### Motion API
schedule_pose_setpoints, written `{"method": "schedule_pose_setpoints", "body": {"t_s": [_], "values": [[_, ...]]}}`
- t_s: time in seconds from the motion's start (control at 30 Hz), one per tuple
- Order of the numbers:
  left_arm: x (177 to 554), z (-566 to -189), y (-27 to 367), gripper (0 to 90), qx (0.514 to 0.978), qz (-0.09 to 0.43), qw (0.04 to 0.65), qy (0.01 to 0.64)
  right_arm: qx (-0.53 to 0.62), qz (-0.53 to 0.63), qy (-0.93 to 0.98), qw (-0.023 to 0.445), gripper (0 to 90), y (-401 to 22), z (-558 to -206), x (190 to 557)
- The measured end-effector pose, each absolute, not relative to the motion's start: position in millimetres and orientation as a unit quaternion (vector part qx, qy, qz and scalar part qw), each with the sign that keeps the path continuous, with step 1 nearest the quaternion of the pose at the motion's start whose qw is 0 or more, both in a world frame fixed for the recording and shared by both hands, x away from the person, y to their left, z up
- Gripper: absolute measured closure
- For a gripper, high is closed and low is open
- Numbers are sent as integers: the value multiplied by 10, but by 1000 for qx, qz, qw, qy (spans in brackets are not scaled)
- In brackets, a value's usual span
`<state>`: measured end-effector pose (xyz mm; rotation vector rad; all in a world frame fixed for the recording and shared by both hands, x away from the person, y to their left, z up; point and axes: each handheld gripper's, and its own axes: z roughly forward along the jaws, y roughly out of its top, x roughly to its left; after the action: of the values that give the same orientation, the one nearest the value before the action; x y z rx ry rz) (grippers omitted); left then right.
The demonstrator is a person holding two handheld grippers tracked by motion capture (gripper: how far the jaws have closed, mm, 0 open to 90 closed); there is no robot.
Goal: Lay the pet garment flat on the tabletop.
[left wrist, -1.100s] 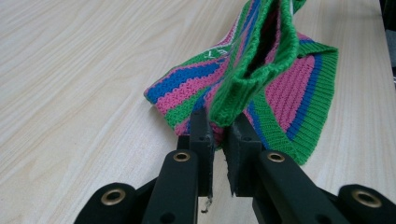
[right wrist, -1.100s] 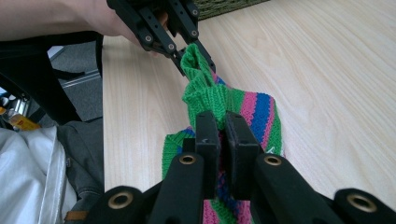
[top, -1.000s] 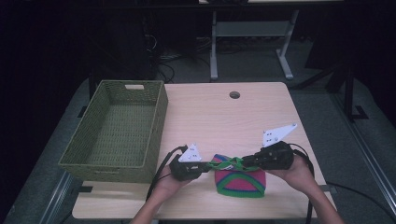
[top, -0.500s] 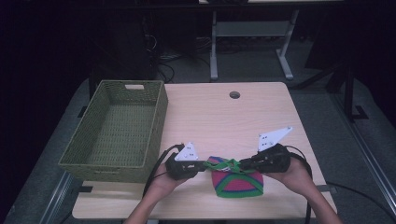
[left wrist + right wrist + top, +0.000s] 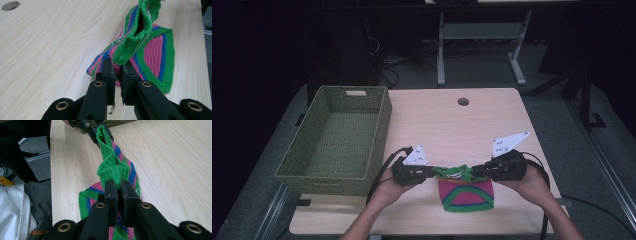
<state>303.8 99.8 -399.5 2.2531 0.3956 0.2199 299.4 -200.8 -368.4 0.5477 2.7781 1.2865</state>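
I see my left gripper (image 5: 430, 171) pinching one end of the knitted green, pink and blue striped cloth (image 5: 466, 194) | my right gripper (image 5: 478, 172) pinches the other end | the cloth's top edge is stretched between them, the rest lies on the pale wooden table (image 5: 452, 125) near its front edge | woven green basket (image 5: 337, 142) sits at the left.

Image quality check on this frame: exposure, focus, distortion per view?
High view: table well lit, surroundings nearly black, knitted piece small but legible. Left gripper view: stitches sharp, left gripper slightly soft up close, table edges bowed by the wide lens. Right gripper view: right gripper and knit crisp, left gripper farther off, dark top-left corner.
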Motion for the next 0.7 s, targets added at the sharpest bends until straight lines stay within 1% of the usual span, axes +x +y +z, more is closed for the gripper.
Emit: {"method": "schedule_pose_setpoints", "body": {"t_s": [0.47, 0.7], "values": [[3179, -3867, 940, 835, 897, 89, 401, 163, 180, 404, 896, 28, 847, -2018, -3584, 3111], [3298, -3841, 904, 835, 898, 79, 398, 168, 187, 403, 895, 29, 846, -2035, -3560, 3209]]}}
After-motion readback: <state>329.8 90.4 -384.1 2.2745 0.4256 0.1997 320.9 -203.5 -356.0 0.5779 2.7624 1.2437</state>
